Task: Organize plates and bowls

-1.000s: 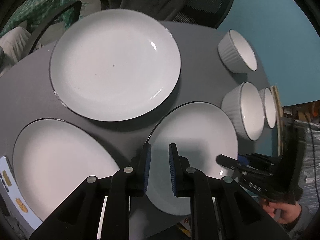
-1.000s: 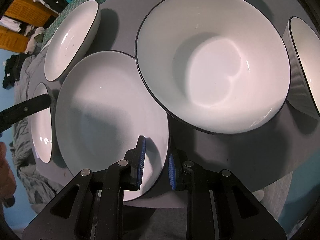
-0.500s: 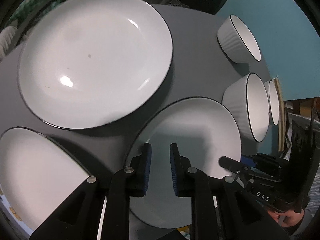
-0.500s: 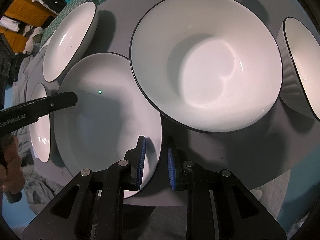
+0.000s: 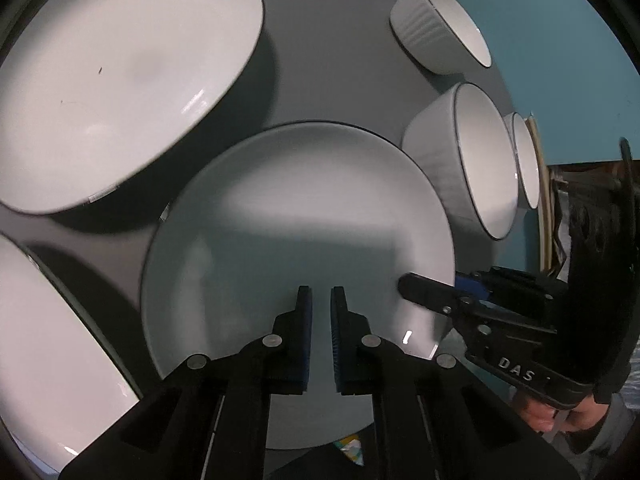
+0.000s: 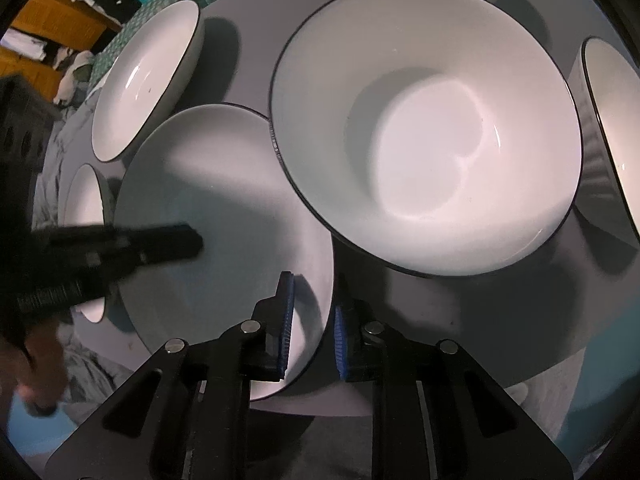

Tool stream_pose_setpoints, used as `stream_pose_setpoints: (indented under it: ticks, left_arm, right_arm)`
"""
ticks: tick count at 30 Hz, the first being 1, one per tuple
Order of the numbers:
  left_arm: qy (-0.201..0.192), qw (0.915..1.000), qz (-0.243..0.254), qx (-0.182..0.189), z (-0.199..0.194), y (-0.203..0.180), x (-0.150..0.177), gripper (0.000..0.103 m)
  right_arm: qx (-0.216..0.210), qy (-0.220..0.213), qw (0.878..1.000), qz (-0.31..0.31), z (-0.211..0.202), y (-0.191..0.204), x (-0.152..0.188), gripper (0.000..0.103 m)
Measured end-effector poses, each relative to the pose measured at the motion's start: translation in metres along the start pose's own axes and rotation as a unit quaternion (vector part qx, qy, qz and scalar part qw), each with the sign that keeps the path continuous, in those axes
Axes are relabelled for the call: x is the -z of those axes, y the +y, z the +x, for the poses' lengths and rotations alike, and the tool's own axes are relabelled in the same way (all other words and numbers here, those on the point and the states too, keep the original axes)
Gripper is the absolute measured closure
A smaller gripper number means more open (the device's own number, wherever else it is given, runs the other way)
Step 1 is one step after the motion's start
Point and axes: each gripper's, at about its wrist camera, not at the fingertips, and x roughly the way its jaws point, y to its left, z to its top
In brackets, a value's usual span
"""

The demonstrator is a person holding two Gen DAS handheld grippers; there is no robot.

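The right claw [image 6: 311, 322] gripped the rim of the small plate [image 6: 224, 216] lying on the grey tabletop [image 6: 460, 312] beside a bowl [image 6: 424, 128]. The left claw [image 5: 321, 322], just narrowed and empty, hung over that plate.

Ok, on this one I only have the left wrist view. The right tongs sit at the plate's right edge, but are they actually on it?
Observer: Yes. In the right wrist view, the right tongs have the plate's rim between their pads. One pad is on its top face and the other is outside the rim. They look closed on it.
Reviewer: Anything in the bowl nearest the plate?
Observer: No, that bowl is empty right down to its base.
Reviewer: And the left tongs from that side?
Observer: The left tongs show as a dark blur over the plate's middle. I cannot tell whether they touch it.
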Motion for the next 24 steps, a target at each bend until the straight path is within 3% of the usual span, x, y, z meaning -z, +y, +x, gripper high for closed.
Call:
stream_pose_setpoints:
  ticks: [3, 4, 7, 8, 14, 17, 21, 24]
  left_arm:
    - [-0.023, 0.9996, -0.012, -0.015, -0.007, -0.001, 0.005, 0.094]
    - [-0.03, 0.9992, -0.014, -0.024, -0.008, -0.003, 0.007, 0.087]
    - [-0.066, 0.9969, -0.016, -0.041, -0.024, -0.003, 0.013, 0.045]
    - [-0.081, 0.9958, -0.015, -0.042, -0.031, -0.003, 0.015, 0.041]
    - [-0.093, 0.9948, -0.014, -0.039, -0.056, 0.019, 0.013, 0.04]
    - [-0.09, 0.9957, -0.017, -0.01, -0.06, 0.025, 0.006, 0.04]
    - [-0.094, 0.9951, -0.005, -0.033, -0.067, 0.021, 0.001, 0.04]
    - [-0.093, 0.9953, -0.01, -0.026, -0.069, 0.03, -0.001, 0.04]
  right_arm:
    - [0.001, 0.0, 1.0, -0.002, 0.0, 0.0, 0.0, 0.086]
    - [0.0, 0.001, 1.0, -0.003, 0.001, 0.0, 0.0, 0.086]
    - [-0.002, 0.005, 1.0, -0.003, 0.002, 0.0, 0.0, 0.086]
    - [-0.002, 0.005, 1.0, -0.003, 0.002, -0.001, 0.0, 0.086]
    - [-0.006, 0.007, 1.0, 0.001, 0.002, -0.004, -0.003, 0.086]
    - [-0.006, 0.007, 1.0, 0.001, 0.003, -0.005, -0.005, 0.085]
    - [-0.006, 0.008, 1.0, 0.002, 0.004, -0.007, -0.007, 0.085]
    - [-0.006, 0.008, 1.0, 0.004, 0.003, -0.006, -0.007, 0.085]
